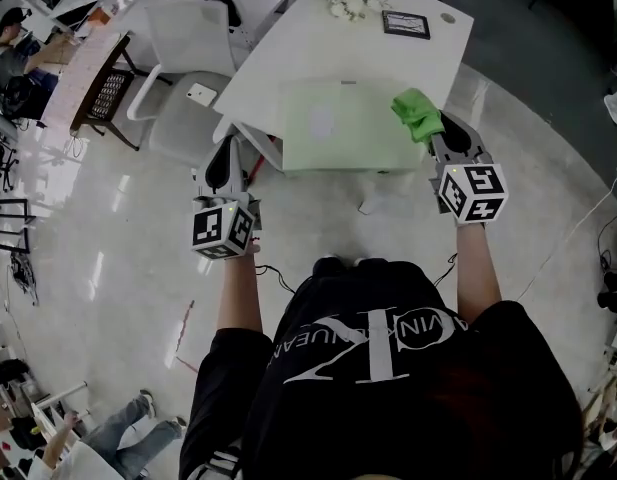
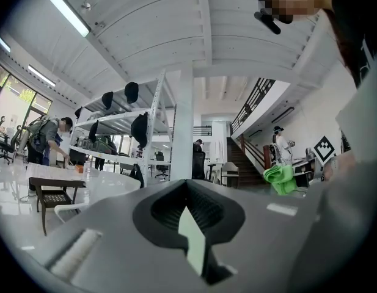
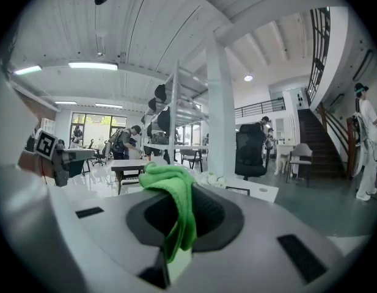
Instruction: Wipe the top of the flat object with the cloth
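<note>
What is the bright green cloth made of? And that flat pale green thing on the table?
The green cloth looks like soft fabric, perhaps microfibre: it is fuzzy and crumpled, and it droops limply from the right gripper. The flat object looks hard and smooth, with a matte pale green top and straight edges. It could be plastic or painted metal; I cannot tell which.

The head view looks steeply down on the tabletop (image 1: 318,38). Both gripper views look level across the room. All show the cloth (image 1: 418,114).
</note>
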A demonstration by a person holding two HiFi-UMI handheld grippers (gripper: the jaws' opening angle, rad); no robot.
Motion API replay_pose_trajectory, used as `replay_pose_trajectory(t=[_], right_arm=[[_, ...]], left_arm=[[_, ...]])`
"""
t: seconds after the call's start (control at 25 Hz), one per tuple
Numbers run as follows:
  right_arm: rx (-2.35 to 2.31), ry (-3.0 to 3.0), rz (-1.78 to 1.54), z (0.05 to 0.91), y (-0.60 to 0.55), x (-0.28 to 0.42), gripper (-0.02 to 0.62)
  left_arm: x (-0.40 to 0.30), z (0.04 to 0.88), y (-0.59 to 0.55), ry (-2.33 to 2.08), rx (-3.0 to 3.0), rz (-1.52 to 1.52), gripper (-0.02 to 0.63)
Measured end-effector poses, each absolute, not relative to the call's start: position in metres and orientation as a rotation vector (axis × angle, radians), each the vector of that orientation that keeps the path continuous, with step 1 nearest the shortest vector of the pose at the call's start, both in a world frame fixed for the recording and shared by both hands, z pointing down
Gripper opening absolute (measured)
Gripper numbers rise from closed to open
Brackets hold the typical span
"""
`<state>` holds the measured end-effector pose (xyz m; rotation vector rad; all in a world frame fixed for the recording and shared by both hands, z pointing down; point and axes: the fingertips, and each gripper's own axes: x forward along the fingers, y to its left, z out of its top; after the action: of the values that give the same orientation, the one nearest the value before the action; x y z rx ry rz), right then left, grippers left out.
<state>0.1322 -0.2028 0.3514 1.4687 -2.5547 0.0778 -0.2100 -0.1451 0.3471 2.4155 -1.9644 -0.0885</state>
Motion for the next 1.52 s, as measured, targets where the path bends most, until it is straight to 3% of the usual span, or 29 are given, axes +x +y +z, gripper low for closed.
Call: replay_pose_trajectory(t=[1.52], right_arm=[[1.456,-2.599,0.066,0.345,-0.202,0.121,0.030]], left_arm=[[-0.217,0.347,-0.140,-1.987,2.395,-0.088,0.011]])
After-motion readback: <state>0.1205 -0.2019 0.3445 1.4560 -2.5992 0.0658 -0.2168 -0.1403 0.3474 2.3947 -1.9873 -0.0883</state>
